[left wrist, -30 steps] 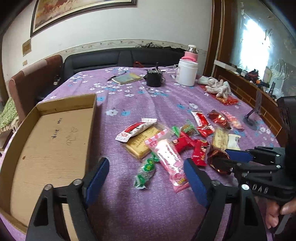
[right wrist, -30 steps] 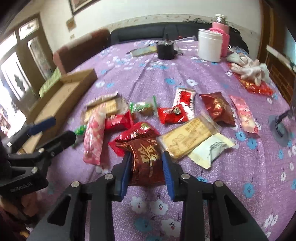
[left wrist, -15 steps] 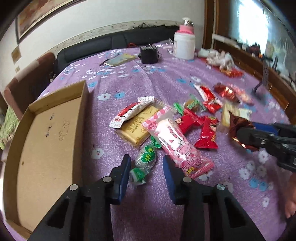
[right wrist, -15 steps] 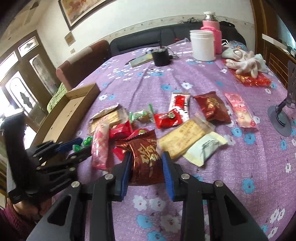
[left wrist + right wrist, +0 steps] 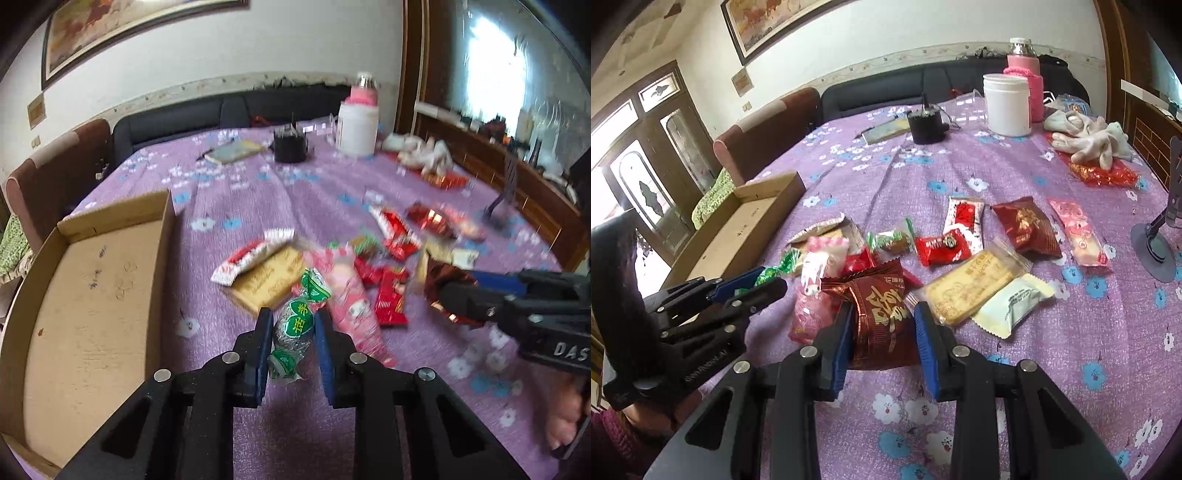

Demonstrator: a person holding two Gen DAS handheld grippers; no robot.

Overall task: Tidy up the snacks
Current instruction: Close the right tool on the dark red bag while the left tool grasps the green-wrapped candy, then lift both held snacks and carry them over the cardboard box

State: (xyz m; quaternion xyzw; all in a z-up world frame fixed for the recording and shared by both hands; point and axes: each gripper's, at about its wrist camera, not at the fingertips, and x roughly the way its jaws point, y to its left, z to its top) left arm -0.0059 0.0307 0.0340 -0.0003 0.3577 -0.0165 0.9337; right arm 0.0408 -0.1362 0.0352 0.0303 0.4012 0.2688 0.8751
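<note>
My left gripper (image 5: 291,325) has just closed on the green-wrapped candy (image 5: 297,325), beside the snack pile's left edge. My right gripper (image 5: 884,326) is clamped on the dark red packet (image 5: 882,314). The cardboard box (image 5: 85,295) lies open at the left, with bare purple tablecloth (image 5: 207,288) between it and the pile.

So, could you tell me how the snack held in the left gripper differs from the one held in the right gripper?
The green-and-clear candy in the left gripper is a small twist-wrapped piece, while the dark red packet in the right gripper is a larger, flat, crinkled foil pouch with gold characters. The candy's wrapper is partly see-through; the packet is opaque. The candy carries green labels; the packet is red all over. Both are clamped between blue pads.
</note>
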